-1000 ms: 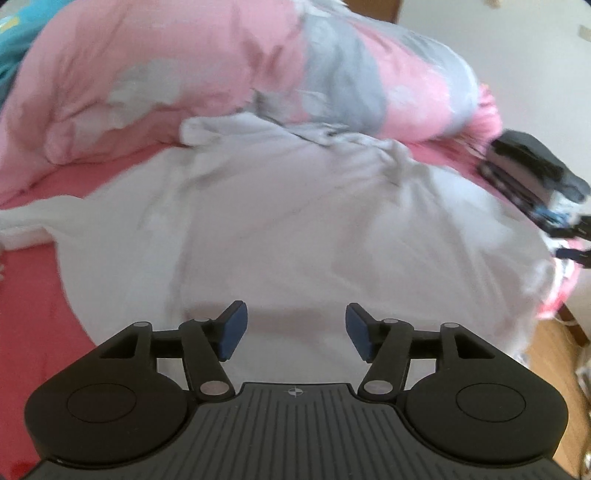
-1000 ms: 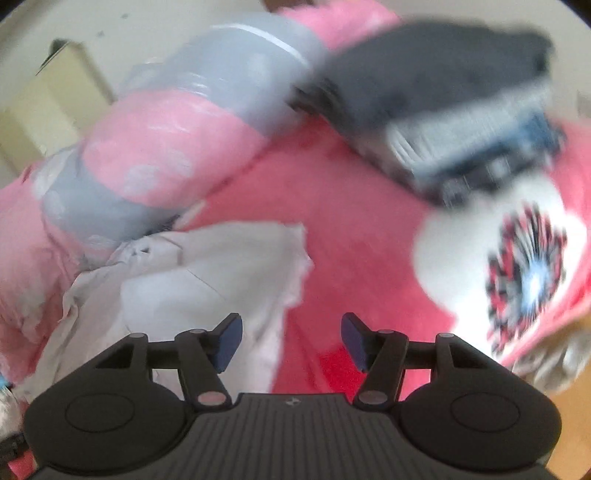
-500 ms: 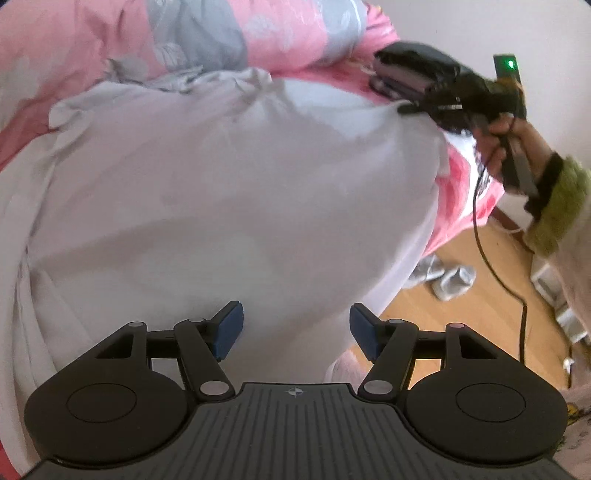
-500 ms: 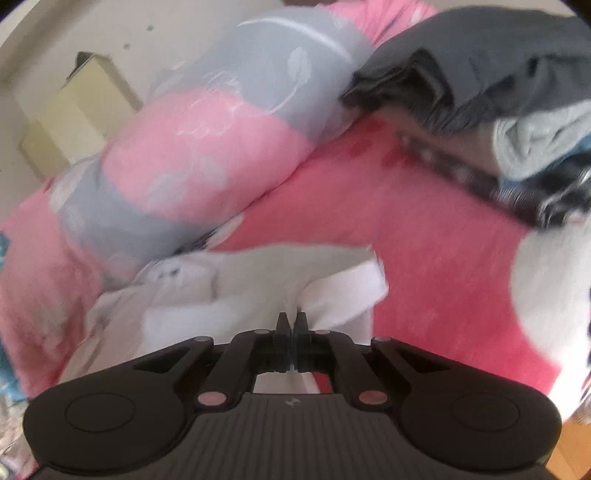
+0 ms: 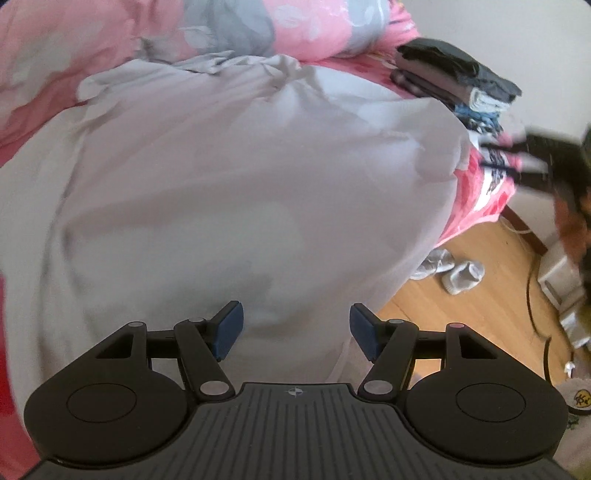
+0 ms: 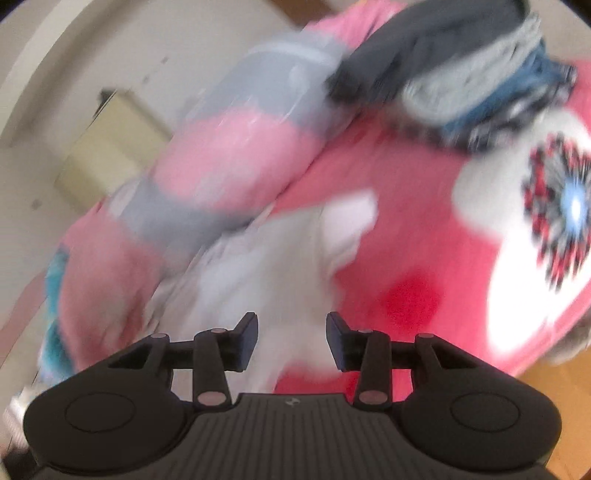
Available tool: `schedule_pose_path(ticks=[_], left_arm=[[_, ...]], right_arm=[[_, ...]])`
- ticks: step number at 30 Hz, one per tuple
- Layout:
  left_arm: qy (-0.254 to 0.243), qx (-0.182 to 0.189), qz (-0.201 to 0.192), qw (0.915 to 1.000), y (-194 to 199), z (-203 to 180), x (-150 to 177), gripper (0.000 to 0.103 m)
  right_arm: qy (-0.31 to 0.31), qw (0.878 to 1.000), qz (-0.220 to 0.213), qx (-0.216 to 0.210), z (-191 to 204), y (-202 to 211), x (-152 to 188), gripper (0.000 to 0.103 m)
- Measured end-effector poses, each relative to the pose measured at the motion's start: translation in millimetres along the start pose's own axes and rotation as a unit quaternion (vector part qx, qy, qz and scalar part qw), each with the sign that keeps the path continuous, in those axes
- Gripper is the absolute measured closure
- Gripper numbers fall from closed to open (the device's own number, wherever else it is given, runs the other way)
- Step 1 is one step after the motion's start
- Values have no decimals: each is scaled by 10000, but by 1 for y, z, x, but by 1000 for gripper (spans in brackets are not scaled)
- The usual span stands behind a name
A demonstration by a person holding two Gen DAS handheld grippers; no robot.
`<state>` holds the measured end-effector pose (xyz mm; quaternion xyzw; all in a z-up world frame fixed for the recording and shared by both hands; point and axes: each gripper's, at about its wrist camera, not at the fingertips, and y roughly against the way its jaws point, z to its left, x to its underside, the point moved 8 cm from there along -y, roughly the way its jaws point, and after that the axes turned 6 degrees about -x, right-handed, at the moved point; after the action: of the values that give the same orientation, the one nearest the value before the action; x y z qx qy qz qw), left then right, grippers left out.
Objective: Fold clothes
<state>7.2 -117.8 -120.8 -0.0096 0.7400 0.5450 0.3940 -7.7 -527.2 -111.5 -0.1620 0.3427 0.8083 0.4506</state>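
A large white garment lies spread over the pink bed, its right side hanging over the bed's edge. My left gripper hovers open above its near part, and nothing is pinched between the blue pads. In the right wrist view, a corner of the same garment rests on the sheet. My right gripper is opening its jaws just above that cloth, pads clear of it. That gripper also appears as a dark blur at the right of the left wrist view, held by a hand.
A stack of folded dark and grey clothes sits at the bed's far corner. A pink and grey duvet is bunched along the back. Socks and a cable lie on the wooden floor.
The right gripper closed on the garment's corner half a second ago; now its jaws are apart and the corner lies on the sheet. The left gripper's view has swung right toward the bed's edge.
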Motion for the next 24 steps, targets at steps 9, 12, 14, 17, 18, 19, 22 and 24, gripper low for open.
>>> schedule_pose_path(ticks=[9,12,14,17,18,19,22,24], left_arm=[[802,-751,55,9939,72,57,49,34],[1235,-912,46,9881,89,70,72,32],[1484,-955,53,9843,90,78,87,26],[1769,-1070,126,9783,79,89,103,24],[1862,-1077,183,9764,74,93,108,24],[1941,-1040,215,9752,67,95,110,24],[2153,-877,312,9721,48,99,114,28],[2274,-957,319,9686,44,101,117,42]], right_arm=[[-649,9942,759,-389,3,-39,74,61],[-801,9920,853,-476,6,-40,83,61],[-864,9916,847,-464,6,-36,88,60],[-1031,9909,786,-349,-2,-35,91,60],[-1114,9902,784,-299,-6,-36,92,60],[-1196,9894,782,-249,-10,-36,94,60],[-1292,9880,803,-265,-10,-41,101,60],[-1303,9875,846,-275,-8,-44,106,60]])
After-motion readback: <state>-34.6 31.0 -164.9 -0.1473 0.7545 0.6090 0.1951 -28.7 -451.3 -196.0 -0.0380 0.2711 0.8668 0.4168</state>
